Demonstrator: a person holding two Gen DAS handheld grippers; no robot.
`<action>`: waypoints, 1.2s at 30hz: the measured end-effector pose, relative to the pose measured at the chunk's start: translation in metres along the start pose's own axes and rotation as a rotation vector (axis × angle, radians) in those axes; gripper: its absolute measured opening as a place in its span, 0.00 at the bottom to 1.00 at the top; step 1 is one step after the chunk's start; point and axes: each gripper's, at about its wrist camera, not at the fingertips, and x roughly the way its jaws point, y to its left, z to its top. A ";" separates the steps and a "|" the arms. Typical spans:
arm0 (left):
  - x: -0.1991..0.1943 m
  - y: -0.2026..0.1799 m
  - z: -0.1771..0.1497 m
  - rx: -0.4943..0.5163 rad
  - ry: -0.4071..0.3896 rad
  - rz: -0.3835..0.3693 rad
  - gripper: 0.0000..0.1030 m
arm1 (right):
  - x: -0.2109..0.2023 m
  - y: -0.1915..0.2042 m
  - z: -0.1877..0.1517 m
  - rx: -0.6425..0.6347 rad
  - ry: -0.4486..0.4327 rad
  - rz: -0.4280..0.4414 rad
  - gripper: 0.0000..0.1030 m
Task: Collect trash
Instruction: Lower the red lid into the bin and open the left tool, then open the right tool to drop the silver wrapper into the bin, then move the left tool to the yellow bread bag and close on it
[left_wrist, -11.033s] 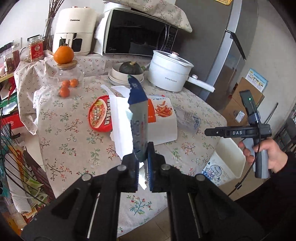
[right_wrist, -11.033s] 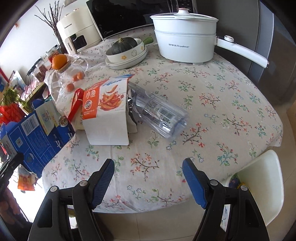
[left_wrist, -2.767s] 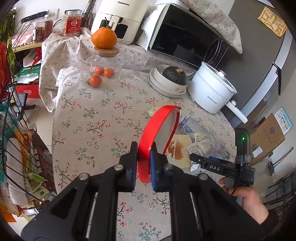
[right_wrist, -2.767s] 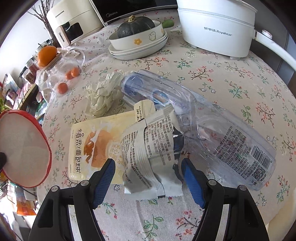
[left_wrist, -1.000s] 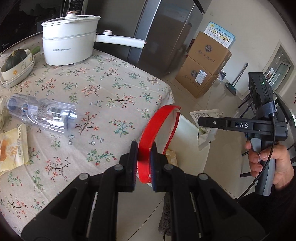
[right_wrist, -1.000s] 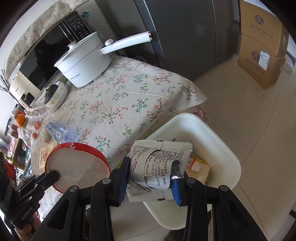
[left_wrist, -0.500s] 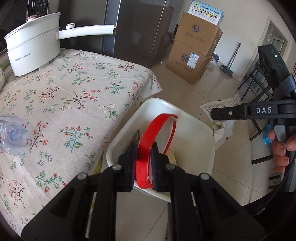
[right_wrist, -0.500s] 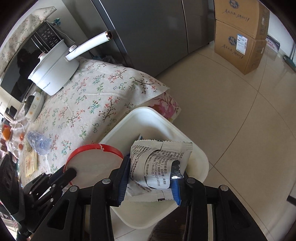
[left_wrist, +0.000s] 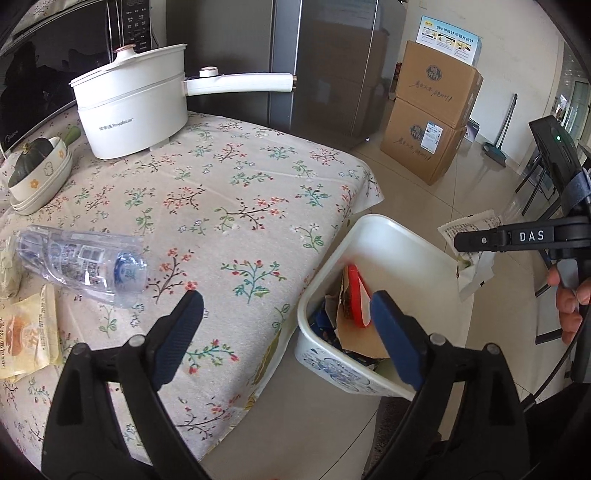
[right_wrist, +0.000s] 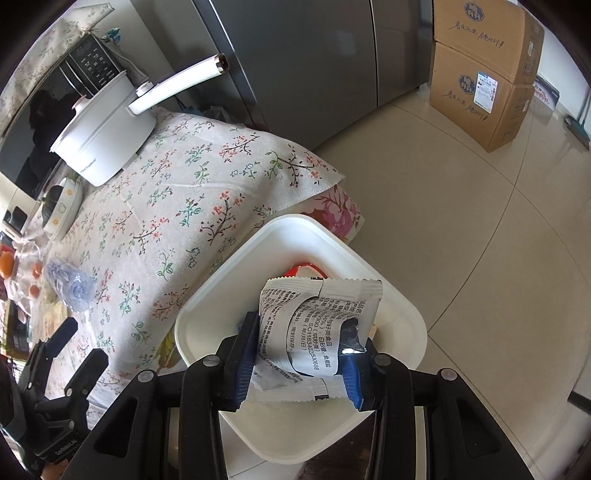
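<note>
A white bin (left_wrist: 388, 229) stands on the floor against the table's corner. The red lid (left_wrist: 356, 291) lies inside it on cardboard and wrappers, free of my left gripper (left_wrist: 284, 299). That gripper's jaws are opening wide above the bin's near rim, with nothing between them. My right gripper (right_wrist: 303, 339) hangs over the bin (right_wrist: 207, 295) with a white printed snack wrapper (right_wrist: 317, 317) between its pads. Its jaws are opening slightly, and the pads still touch the wrapper. The lid's red edge (right_wrist: 306, 267) peeks out behind the wrapper.
On the floral tablecloth (left_wrist: 221, 184) lie a crushed clear bottle (left_wrist: 85, 262) and a yellow pouch (left_wrist: 22, 332). A white pot (left_wrist: 129, 107) with a long handle and a bowl holding a squash (left_wrist: 33, 173) stand farther back. Cardboard boxes (left_wrist: 432, 110) sit beside the grey fridge.
The left jaws have spread wide and the red lid has dropped from them into the bin. The right gripper has come lower over the bin, still carrying the wrapper.
</note>
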 end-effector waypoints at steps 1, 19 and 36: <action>-0.004 0.004 -0.001 0.000 -0.001 0.009 0.90 | 0.000 0.003 0.000 -0.002 -0.005 -0.010 0.46; -0.058 0.123 -0.031 -0.100 0.011 0.202 0.94 | -0.010 0.101 0.006 -0.138 -0.055 0.036 0.76; -0.072 0.288 -0.077 -0.547 0.120 0.194 0.92 | 0.018 0.210 0.012 -0.246 -0.017 0.108 0.77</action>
